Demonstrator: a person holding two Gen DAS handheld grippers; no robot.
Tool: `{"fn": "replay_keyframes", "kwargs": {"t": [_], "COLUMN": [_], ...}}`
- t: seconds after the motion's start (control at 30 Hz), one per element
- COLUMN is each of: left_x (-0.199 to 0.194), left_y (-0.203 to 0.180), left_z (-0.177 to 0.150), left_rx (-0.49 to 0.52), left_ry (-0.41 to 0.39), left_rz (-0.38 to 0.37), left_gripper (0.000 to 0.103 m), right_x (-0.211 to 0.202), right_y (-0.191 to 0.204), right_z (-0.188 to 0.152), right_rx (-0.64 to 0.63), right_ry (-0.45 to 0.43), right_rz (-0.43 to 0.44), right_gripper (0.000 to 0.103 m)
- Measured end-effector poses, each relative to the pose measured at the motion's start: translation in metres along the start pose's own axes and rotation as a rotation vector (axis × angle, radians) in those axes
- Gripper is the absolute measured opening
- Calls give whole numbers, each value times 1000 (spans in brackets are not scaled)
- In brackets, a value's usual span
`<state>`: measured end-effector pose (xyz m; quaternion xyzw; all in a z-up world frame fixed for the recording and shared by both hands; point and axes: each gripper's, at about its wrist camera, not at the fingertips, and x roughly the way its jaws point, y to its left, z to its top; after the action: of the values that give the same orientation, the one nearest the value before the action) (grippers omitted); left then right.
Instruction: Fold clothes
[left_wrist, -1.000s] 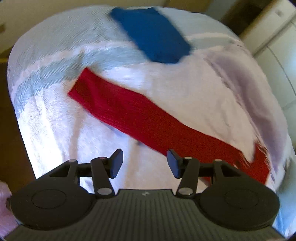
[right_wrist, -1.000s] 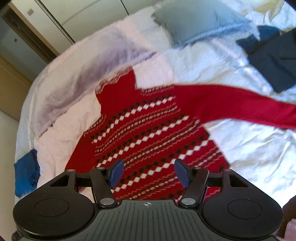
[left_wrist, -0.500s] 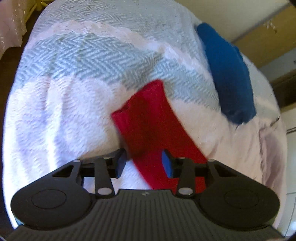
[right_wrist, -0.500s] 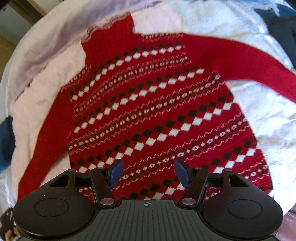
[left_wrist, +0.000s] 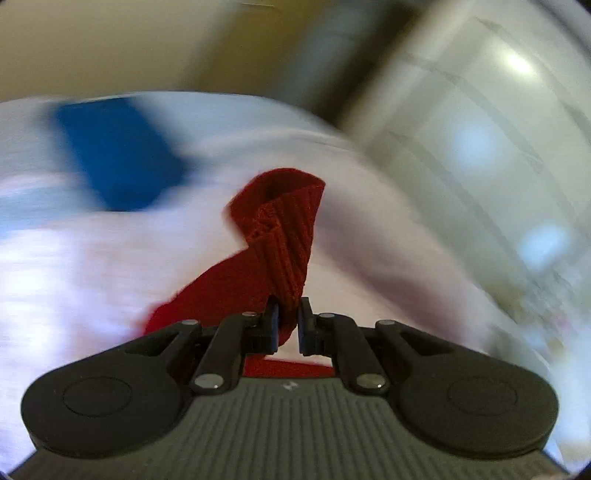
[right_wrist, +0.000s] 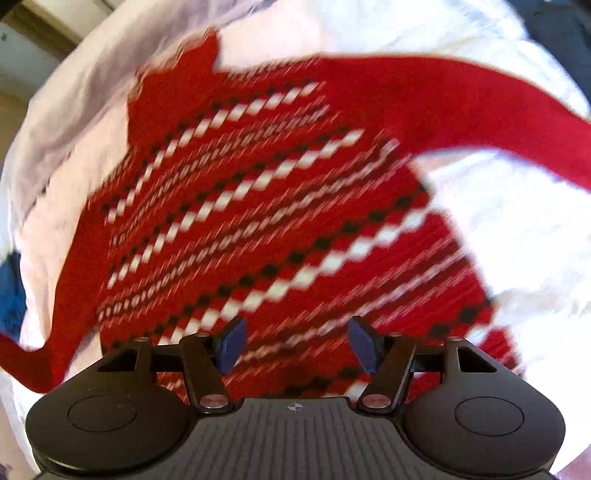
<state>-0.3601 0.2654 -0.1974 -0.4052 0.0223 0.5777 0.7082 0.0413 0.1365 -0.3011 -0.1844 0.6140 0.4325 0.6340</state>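
The left gripper (left_wrist: 287, 320) had just closed on the sweater (right_wrist: 258, 206) cuff; the right gripper (right_wrist: 295, 345) hung wide open above it, a blurred, probably folded blue cloth (left_wrist: 118, 155) nearby.

A white bedspread (right_wrist: 491, 221) covers the bed, rumpled and bright with glare in the right wrist view. A pale lilac cloth (right_wrist: 74, 96) lies bunched along its far left edge. Beyond the bed in the left wrist view stand pale cupboard doors (left_wrist: 480, 122) (badly smeared by blur) and a beige wall (left_wrist: 122, 44) behind them.
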Motion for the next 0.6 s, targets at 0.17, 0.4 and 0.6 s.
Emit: {"fn": "replay_keyframes", "kwargs": {"t": [0.17, 0.4, 0.6], "left_x": [47, 91, 89], "left_y": [-130, -120, -42], "left_z": [-95, -190, -151], "left_rx": [138, 304, 377], "left_ry": [262, 591, 546], "left_rz": [-383, -136, 144], "left_gripper": [29, 28, 25], "right_x": [-23, -19, 6], "right_y": [-40, -87, -91], "right_z": [30, 53, 66], "right_rx": [47, 90, 208], "right_ry": [-96, -165, -167], "right_rz": [-6, -14, 244], "right_gripper": [64, 64, 64]}}
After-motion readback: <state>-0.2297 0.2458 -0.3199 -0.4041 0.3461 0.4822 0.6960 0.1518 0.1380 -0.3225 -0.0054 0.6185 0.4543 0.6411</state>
